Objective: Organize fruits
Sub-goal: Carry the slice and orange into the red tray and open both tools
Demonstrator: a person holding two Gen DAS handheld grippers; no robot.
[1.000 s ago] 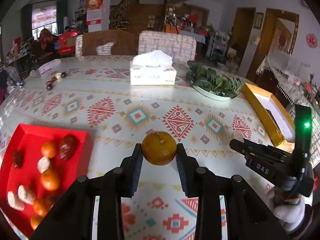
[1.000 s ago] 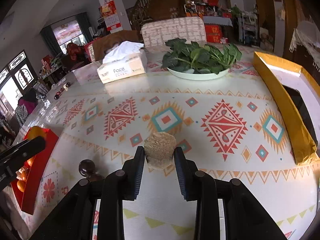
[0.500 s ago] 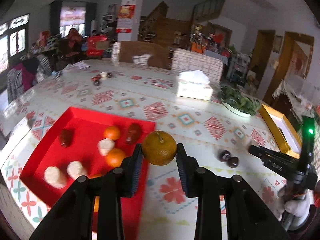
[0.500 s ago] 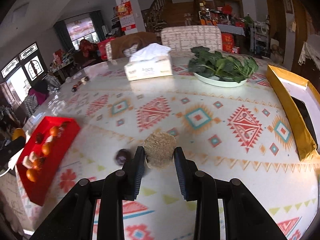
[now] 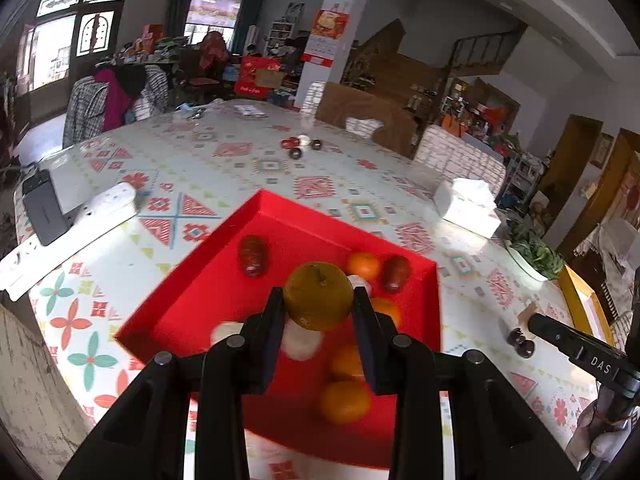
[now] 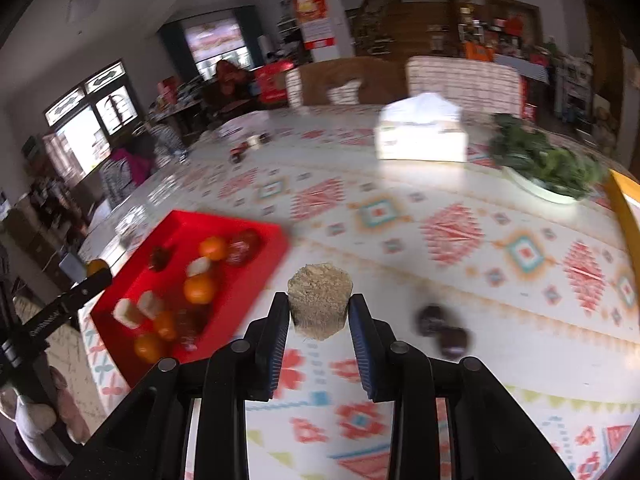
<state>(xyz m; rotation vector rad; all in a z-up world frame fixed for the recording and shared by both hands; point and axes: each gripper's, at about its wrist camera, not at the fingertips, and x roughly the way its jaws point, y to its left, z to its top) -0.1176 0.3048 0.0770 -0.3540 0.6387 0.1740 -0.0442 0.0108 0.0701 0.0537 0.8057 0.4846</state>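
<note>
Fruit is held in both grippers. The left gripper (image 5: 319, 300) is clamped on an orange (image 5: 318, 296) with a small stem, both pads pressing its sides, and it hangs over the red tray (image 5: 208, 280) in the left wrist view. Inside that tray lie several smaller oranges (image 5: 345, 402), two dark red dates (image 5: 253, 255) toward the far side, and a few pale round cakes (image 5: 301, 343) partly hidden behind the fingers.

The right gripper (image 6: 319, 312) is clamped on a beige, crumbly round cake (image 6: 320, 300), held above the patterned tablecloth (image 6: 452, 236) just right of the tray (image 6: 256, 280). Two dark round fruits (image 6: 442, 328) lie on the cloth just right of this gripper; the picture is blurred here and their kind cannot be told.

At the right edge of the left wrist view the other gripper's black finger bears the white letters "DAS" (image 5: 600, 365), and a gloved hand (image 5: 600, 436) grips its handle below. Farther along the table sit a white tissue box (image 6: 422, 136), a white plate of leafy greens (image 6: 548, 168) to its right, and a yellow-rimmed box (image 5: 586, 304) at the right edge. A white power strip (image 5: 68, 232) and a dark phone (image 5: 45, 212) lie at the near left of the table. Writing on the tissue box and on the red wall calendar (image 5: 326, 36) is too blurred to read.
</note>
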